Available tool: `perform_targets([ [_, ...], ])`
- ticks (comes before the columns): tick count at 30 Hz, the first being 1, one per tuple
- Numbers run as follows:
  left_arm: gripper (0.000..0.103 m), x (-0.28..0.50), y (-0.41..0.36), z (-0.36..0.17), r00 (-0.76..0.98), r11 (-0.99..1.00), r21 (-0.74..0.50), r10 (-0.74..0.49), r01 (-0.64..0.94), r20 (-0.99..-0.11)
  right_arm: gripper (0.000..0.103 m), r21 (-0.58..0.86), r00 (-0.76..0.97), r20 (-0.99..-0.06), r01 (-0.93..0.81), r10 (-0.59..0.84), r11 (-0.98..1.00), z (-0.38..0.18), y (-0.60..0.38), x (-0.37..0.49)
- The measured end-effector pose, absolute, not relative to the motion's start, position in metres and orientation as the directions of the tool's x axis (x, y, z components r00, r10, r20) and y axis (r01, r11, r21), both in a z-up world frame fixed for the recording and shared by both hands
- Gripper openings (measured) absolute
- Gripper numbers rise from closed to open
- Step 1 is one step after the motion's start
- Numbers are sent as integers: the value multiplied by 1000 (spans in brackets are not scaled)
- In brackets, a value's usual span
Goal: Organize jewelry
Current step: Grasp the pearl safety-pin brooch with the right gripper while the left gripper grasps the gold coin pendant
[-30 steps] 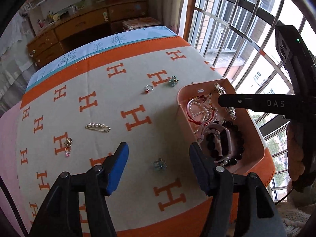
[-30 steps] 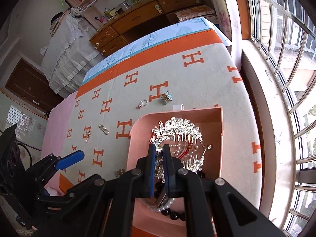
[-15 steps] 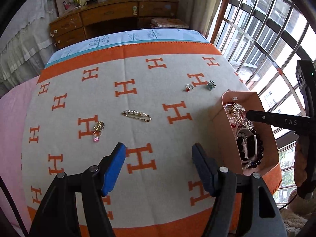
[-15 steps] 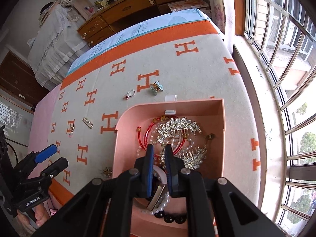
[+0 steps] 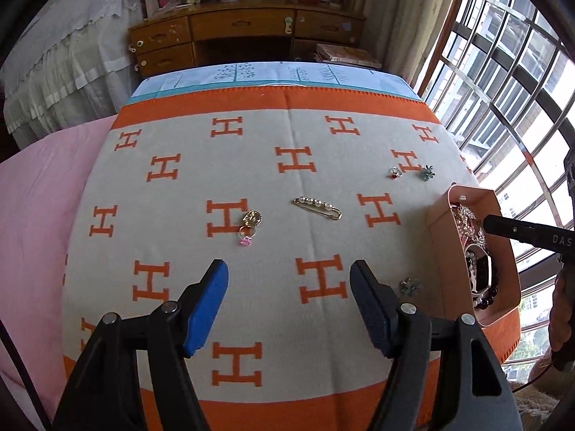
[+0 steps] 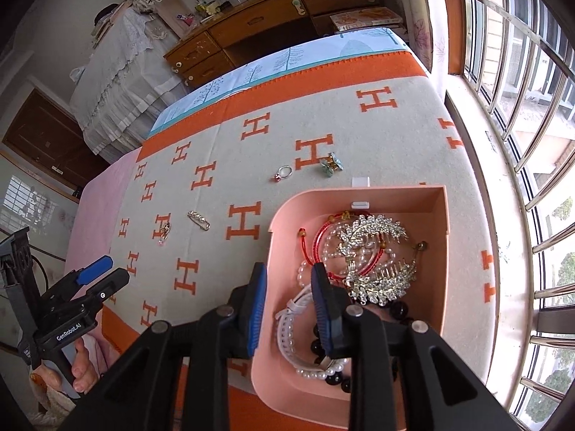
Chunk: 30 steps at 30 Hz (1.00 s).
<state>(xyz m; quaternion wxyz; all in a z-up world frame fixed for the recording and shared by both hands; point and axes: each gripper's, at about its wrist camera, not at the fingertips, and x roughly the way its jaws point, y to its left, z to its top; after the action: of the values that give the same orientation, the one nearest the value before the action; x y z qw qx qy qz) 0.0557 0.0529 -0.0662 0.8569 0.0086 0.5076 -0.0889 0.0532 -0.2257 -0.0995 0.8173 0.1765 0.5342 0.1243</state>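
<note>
A pink box (image 6: 445,212) (image 5: 436,222) holds a rhinestone hair comb (image 6: 373,251), a red bangle, pearl strands and black beads. My right gripper (image 6: 289,291) is open and empty above the box's left wall. My left gripper (image 5: 289,287) is open and empty above the blanket. On the blanket lie a pearl pin (image 5: 316,207) (image 6: 198,219), a gold charm with a pink stone (image 5: 250,224) (image 6: 164,230), a ring (image 5: 394,172) (image 6: 283,172), a green flower (image 5: 427,172) (image 6: 331,165) and a second flower (image 5: 409,286).
An orange and cream blanket (image 5: 251,280) covers the table. A barred window (image 6: 521,107) runs along the right side. A wooden desk (image 5: 244,32) stands behind the table. A pink bedspread (image 5: 32,194) lies to the left.
My right gripper has opened and let go of the hair comb, which now lies in the box. My left gripper has swung left, away from the box, still open.
</note>
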Motion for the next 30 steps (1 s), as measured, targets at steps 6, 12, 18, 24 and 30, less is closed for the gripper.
perform_targets([
  [6,69,57,64,-66,473,986,-82,-140,142,-870,26,415,391,-826,-67,407,907,-94,-208,54],
  [12,69,61,67,-75,458,985,-86,-145,147,-877,26,387,371,-833,-138,410,912,-92,-182,58],
  [18,69,66,77,-86,445,984,-101,-156,145,-882,26,357,326,-853,-206,408,911,-97,-151,68],
  [24,69,79,86,-95,429,984,-87,-147,155,-891,26,342,278,-869,-259,409,903,-105,-116,82],
  [30,68,104,96,-107,391,978,-99,-164,182,-906,26,302,251,-888,-313,385,900,-114,-84,105],
])
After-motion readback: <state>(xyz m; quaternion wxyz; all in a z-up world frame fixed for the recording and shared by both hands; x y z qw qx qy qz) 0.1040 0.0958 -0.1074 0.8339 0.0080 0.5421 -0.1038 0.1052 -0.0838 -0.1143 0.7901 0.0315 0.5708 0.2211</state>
